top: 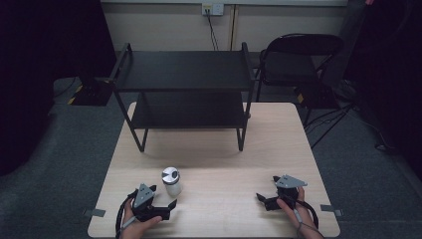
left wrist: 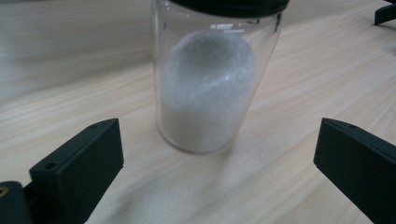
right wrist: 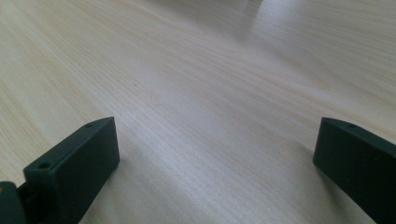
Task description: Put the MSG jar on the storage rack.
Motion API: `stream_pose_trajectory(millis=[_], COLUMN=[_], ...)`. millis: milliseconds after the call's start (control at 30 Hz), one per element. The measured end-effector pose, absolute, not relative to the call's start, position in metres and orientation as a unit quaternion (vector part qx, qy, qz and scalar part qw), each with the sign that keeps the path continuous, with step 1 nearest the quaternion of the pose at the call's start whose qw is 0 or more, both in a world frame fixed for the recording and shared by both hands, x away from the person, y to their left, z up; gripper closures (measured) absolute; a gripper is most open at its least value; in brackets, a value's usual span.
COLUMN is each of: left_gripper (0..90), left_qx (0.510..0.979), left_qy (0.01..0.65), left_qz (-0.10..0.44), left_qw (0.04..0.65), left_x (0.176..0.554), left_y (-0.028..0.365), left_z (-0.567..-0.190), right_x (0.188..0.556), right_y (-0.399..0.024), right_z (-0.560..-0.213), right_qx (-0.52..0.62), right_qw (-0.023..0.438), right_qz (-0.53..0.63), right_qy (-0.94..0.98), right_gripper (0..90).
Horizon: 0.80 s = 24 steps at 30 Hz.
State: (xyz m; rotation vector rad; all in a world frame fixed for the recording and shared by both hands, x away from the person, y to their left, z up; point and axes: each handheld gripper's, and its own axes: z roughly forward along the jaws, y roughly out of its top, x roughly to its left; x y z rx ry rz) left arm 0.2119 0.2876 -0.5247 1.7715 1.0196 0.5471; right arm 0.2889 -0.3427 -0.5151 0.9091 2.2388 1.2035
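1. A square counter (top: 214,164) with a pale, fine-grained wood-look top fills the middle of the high view; the floor around it is dark grey.
2. At the far half of the counter stands a black metal shelf rack (top: 184,89) with two flat tiers on thin legs. Both tiers are bare.
3. A small round jar (top: 171,182) stands upright on the near left part of the counter. It has clear, smooth walls and a lid whose top looks silver-grey from above and whose rim looks black in the left gripper view.
4. The jar (left wrist: 212,79) holds a white, fine-grained powder that fills most of it, heaped in a rounded mound toward the top.
5. The left gripper (top: 166,199), matte black plastic with a grey three-cornered plate on top, is held in a hand at the near left edge. Its jaws are spread wide and hold nothing; the jar stands just ahead of them, apart from both.
6. The right gripper (top: 266,191), of the same build, is held in a hand at the near right, well apart from the jar. Its blocky black jaws are also spread wide over bare wood, gripping nothing.
7. A black folding chair (top: 298,64) stands behind the counter to the right.
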Motion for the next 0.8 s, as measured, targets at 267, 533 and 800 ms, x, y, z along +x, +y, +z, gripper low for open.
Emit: stream_pose_trajectory(millis=[267,533,800], left_gripper=[2.1,14.8,30.6], left_qx=[0.737,0.735,0.727], left_qy=[0.404,0.401,0.398], left_qz=[0.239,0.251,0.272], left_qw=[0.487,0.486,0.489], left_x=[0.228,0.242,0.239], left_y=[0.277,0.263,0.262], left_z=[-0.525,-0.531,-0.538], right_x=[0.289,0.289,0.289], right_y=[-0.343,-0.343,-0.343], right_z=[-0.515,-0.515,-0.515], right_qx=[0.328,0.329,0.329], right_qw=[0.219,0.219,0.219], right_qz=[0.435,0.435,0.435], right_qy=[0.809,0.809,0.809], right_gripper=[0.0,0.0,0.0])
